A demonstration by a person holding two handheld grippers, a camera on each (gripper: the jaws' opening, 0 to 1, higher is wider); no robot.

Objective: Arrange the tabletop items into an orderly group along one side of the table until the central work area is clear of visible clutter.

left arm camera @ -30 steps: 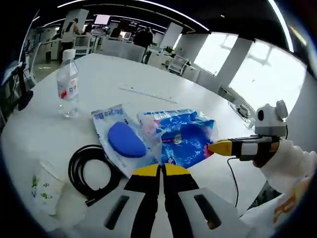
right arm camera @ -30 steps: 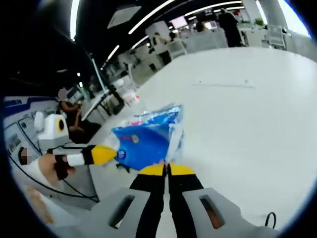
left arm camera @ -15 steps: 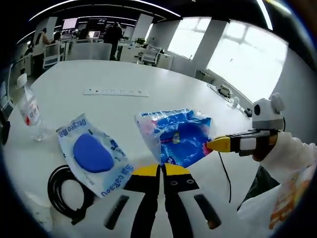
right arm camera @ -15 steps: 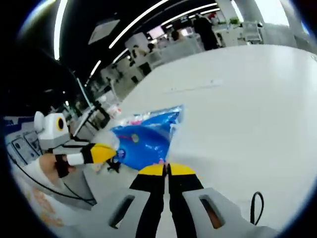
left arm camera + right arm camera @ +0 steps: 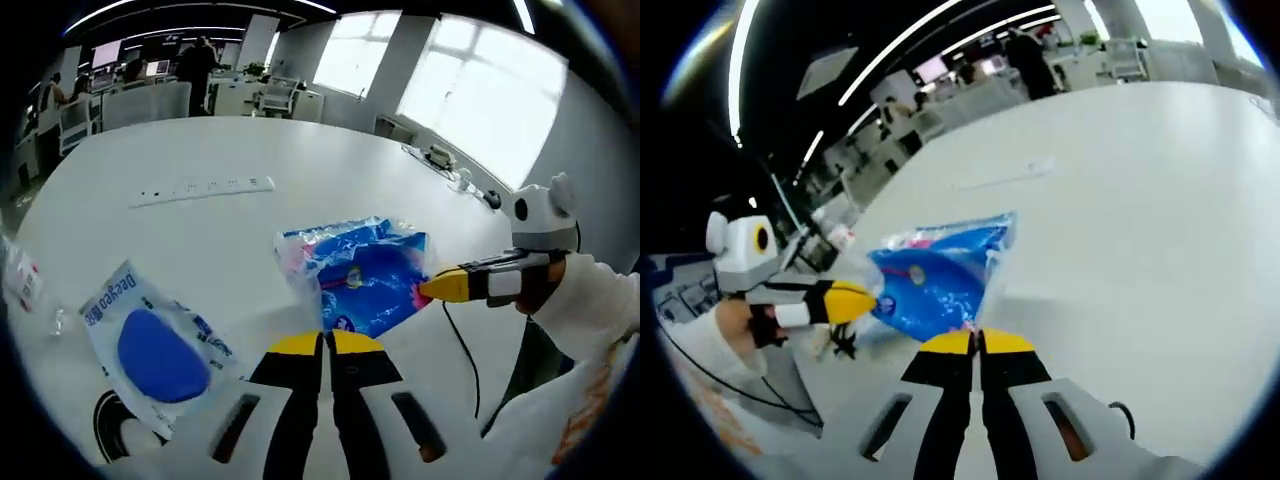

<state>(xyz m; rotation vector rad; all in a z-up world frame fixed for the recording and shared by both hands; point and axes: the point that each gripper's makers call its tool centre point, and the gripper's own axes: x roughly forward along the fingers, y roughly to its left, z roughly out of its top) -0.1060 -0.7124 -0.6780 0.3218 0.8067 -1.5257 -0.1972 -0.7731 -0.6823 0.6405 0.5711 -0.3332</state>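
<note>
Carrying the blue packet (image 5: 360, 275) between both claws, I have my left gripper (image 5: 325, 345) clamped on its near edge and my right gripper (image 5: 978, 343) pinching the opposite one, it seems. Next I should set it by the blue-pad pouch (image 5: 150, 345), left of my left claw. Farther out lies a white strip (image 5: 195, 188). Only the left gripper view shows the pouch and black cable (image 5: 115, 440).

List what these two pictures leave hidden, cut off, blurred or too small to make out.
- Blue packet: contents hidden by crinkled wrap, both views.
- Black cable: cut off by the left gripper view's lower edge.
- Water bottle: cut off at that view's left edge.
- White strip: too small to identify.
- Pouch print: blurred.
</note>
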